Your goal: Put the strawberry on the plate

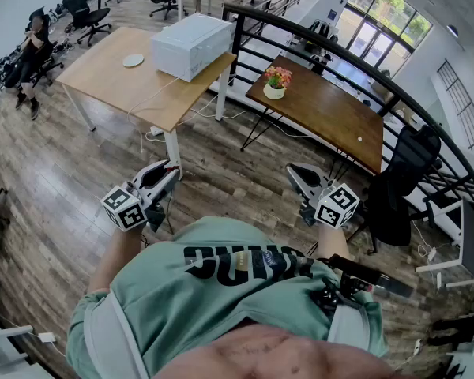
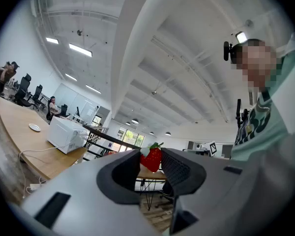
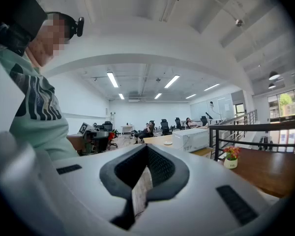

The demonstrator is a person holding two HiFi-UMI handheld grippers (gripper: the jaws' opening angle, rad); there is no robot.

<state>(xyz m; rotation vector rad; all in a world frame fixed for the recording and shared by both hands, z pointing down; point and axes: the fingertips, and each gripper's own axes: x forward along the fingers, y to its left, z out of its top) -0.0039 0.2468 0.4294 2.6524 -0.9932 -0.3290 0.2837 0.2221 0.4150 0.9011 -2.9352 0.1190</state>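
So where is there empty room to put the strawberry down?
The light table has bare wood all around the little plate, up to the white box, which crowds its right side. The dark table is bare from the flower pot to its other end, except one tiny white thing.

Floor [image 1: 63, 172]: open wood in front of both tables.
Light table [image 1: 103, 85]: room around the small plate [image 1: 133, 60]; a big white box [image 1: 191, 46] fills one corner.
Dark table [image 1: 340, 117]: flower pot [image 1: 275, 85] at one end.
Right side: black chair [image 1: 403, 180] and railing [image 1: 238, 54] block it.
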